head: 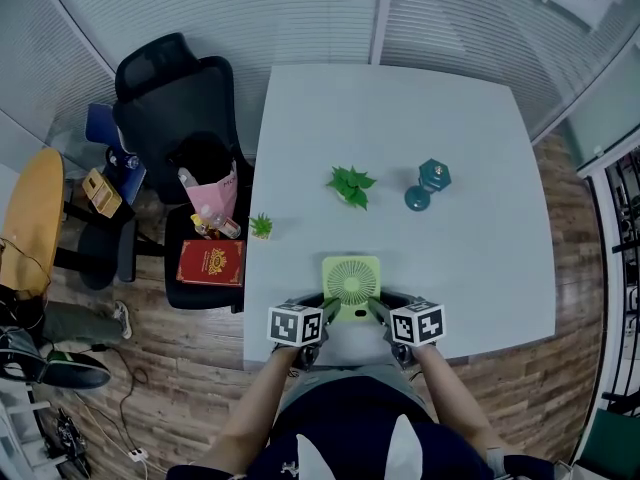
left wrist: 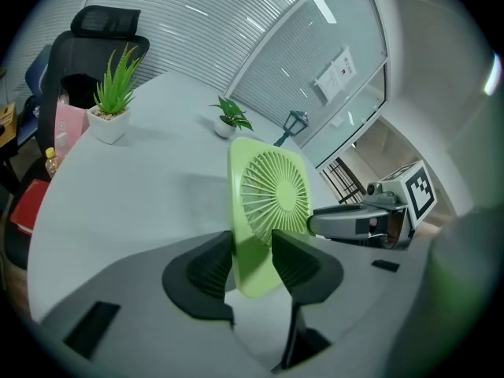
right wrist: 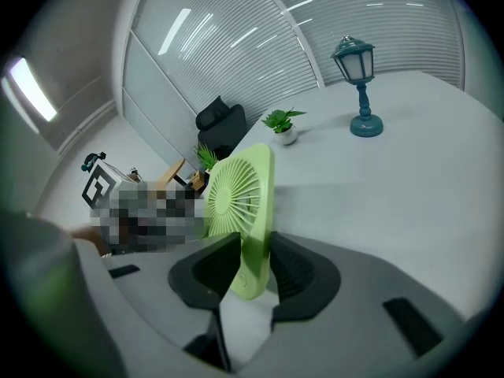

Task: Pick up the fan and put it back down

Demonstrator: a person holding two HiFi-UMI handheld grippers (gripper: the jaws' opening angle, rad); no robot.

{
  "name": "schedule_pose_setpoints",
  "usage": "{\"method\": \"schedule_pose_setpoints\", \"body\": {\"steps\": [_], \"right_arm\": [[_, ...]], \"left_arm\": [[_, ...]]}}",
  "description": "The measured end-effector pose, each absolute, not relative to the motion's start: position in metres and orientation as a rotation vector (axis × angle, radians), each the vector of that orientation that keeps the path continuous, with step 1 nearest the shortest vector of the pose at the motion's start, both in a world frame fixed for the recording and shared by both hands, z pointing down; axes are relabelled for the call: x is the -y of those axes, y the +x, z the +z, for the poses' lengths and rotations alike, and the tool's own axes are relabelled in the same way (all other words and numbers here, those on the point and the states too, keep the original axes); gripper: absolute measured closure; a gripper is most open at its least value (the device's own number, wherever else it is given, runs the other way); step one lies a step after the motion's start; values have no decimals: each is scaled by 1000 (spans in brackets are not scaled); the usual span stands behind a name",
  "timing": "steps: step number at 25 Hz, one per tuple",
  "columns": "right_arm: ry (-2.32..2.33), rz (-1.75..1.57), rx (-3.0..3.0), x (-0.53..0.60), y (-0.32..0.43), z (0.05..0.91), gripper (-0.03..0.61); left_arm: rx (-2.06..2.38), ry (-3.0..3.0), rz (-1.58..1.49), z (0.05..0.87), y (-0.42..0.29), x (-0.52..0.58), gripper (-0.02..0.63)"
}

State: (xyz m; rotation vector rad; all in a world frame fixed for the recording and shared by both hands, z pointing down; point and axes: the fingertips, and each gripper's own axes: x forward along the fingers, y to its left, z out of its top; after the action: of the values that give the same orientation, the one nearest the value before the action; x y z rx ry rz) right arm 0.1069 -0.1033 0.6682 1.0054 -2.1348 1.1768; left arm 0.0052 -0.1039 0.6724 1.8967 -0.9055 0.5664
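A light green square fan [head: 351, 283] stands near the front edge of the white table [head: 480, 268], gripped from both sides. My left gripper [head: 327, 311] holds its left lower part and my right gripper [head: 377, 311] its right lower part. In the left gripper view the fan [left wrist: 268, 187] stands edge-on between the dark pads [left wrist: 206, 270], which press on both faces; the left gripper [left wrist: 252, 246] is shut on it. In the right gripper view the fan [right wrist: 236, 191] sits the same way in the right gripper [right wrist: 256, 250]. Its underside appears just above the tabletop.
Farther back on the table are a small leafy plant [head: 350, 184] and a teal lantern lamp [head: 428, 183]. A tiny potted plant [head: 261, 226] sits at the left edge. Left of the table stand a black office chair [head: 175, 108], a pink bag [head: 213, 196] and a red book [head: 211, 263].
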Motion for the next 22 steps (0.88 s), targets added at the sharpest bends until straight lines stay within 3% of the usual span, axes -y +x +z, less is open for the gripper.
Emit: {"method": "schedule_pose_setpoints", "body": {"steps": [22], "right_arm": [[1070, 1179, 2208, 111, 104, 628, 463]], "left_arm": [[907, 1955, 493, 633, 1, 115, 448]]}}
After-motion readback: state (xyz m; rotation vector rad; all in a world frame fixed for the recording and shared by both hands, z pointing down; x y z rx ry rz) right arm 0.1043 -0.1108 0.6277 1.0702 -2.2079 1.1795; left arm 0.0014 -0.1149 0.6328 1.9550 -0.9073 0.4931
